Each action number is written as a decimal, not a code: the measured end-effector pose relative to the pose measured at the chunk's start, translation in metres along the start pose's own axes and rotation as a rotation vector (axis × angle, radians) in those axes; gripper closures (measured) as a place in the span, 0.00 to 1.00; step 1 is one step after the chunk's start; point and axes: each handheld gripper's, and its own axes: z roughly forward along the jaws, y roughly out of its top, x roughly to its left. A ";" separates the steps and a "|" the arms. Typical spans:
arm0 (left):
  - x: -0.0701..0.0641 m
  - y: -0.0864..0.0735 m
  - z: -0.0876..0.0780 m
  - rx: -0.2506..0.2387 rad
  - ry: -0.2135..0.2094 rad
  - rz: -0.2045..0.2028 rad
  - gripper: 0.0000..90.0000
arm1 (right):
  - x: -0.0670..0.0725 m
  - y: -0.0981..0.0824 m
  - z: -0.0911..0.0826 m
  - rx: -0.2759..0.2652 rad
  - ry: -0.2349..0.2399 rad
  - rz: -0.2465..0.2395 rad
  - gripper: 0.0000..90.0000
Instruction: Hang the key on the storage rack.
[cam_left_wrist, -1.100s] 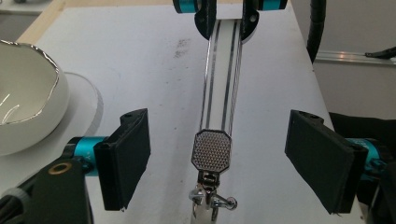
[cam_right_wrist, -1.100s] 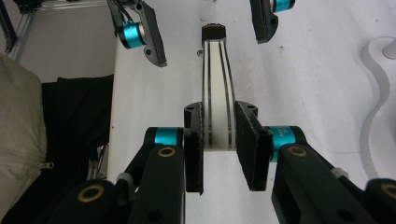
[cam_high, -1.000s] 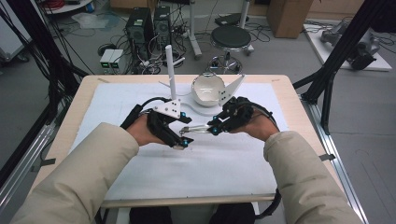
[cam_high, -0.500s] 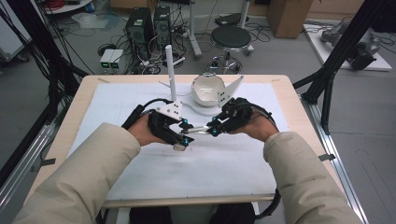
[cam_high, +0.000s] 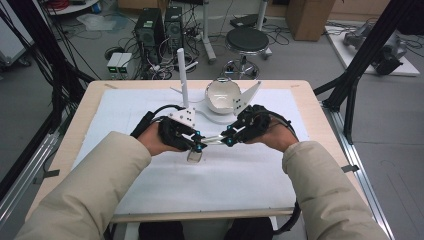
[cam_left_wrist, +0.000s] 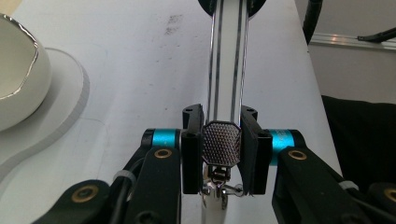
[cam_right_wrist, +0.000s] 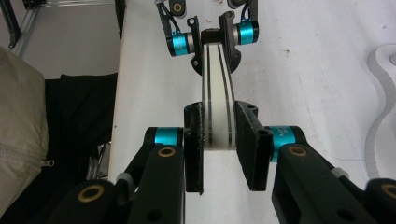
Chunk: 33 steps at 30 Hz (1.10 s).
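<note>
Seen from above, the person's two forearms in pale sleeves come in from six o'clock and meet near the middle of the white-covered table (cam_high: 150, 200), with the left gripper (cam_high: 196, 145) at nine o'clock of the meeting point and the right gripper (cam_high: 231, 139) at three o'clock. Between them spans a shiny metal strip (cam_high: 214, 139), a flat band with dark lines running along its length, held just above the cloth. In the left gripper view the jaws have just been closing and are now clamped on the end of the strip, where a small block with a dimpled grey face (cam_left_wrist: 221, 143) sits squeezed between the pads; the band runs away from there toward twelve o'clock. In the right gripper view the right gripper's black jaws press on the other end of the strip from both sides, and the band bows toward twelve o'clock to where the left gripper grips it with its blue-collared fingers. At twelve o'clock of the hands in the high view, well apart from them, a white bowl (cam_high: 222, 96) rests on a white curved base (cam_high: 212, 118), with a white upright post (cam_high: 183, 79) just at its ten o'clock side.
</note>
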 end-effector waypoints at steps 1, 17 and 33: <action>0.000 0.000 0.000 -0.002 0.005 0.008 0.81 | 0.000 0.000 0.000 -0.001 -0.001 -0.003 0.82; 0.007 -0.007 -0.011 -0.047 -0.002 -0.021 0.82 | 0.004 -0.003 0.002 -0.141 -0.072 0.054 0.00; 0.044 -0.034 -0.054 -0.234 0.098 -0.238 0.82 | 0.011 -0.054 -0.021 -0.500 -0.243 0.159 0.01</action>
